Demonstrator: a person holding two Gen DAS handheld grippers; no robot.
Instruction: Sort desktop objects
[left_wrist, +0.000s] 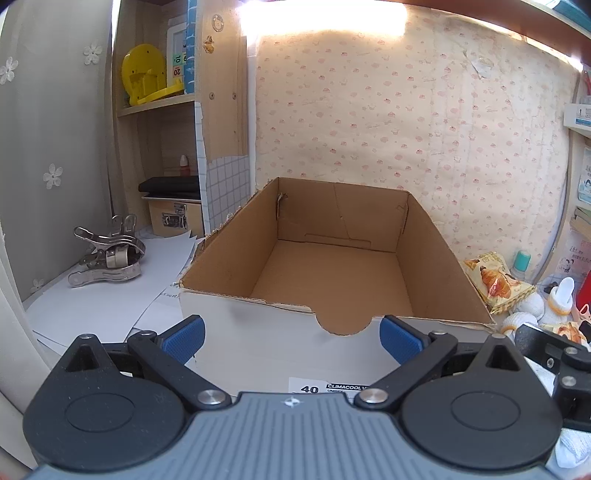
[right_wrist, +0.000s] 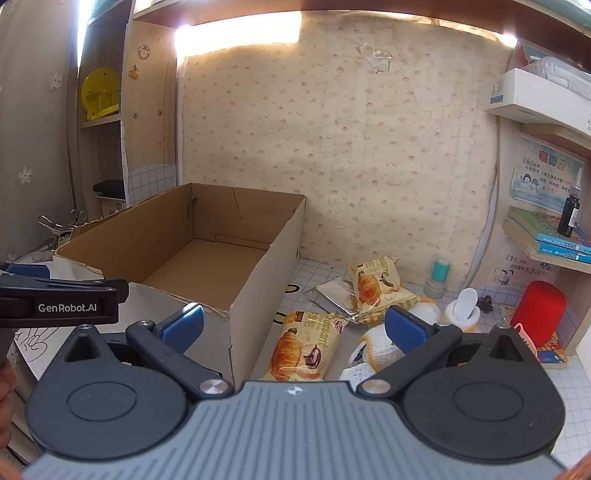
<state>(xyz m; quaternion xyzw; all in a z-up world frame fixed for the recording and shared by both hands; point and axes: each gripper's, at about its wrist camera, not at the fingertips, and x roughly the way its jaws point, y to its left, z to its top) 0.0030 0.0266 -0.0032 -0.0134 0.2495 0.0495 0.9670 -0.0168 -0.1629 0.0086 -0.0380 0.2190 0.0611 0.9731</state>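
An empty cardboard shoebox (left_wrist: 332, 258) (right_wrist: 207, 258) stands on the desk with its top open. My left gripper (left_wrist: 291, 338) hovers open in front of the box's near wall, nothing between its blue pads. To the right of the box lie croissant snack packets (right_wrist: 303, 347) (right_wrist: 373, 288) (left_wrist: 495, 284), a silver packet (right_wrist: 332, 295) and white knitted socks with yellow trim (right_wrist: 376, 350) (left_wrist: 524, 314). My right gripper (right_wrist: 295, 328) is open above the near croissant packet, holding nothing. The left gripper's side (right_wrist: 62, 304) shows at the right wrist view's left edge.
Metal clips (left_wrist: 110, 254) lie on white paper (left_wrist: 92, 306) left of the box. A teal-capped bottle (right_wrist: 437, 280), a red cylinder (right_wrist: 539, 314) and shelves with books (right_wrist: 546, 236) stand at the right. A shelf unit with a yellow item (left_wrist: 146, 74) rises at the left.
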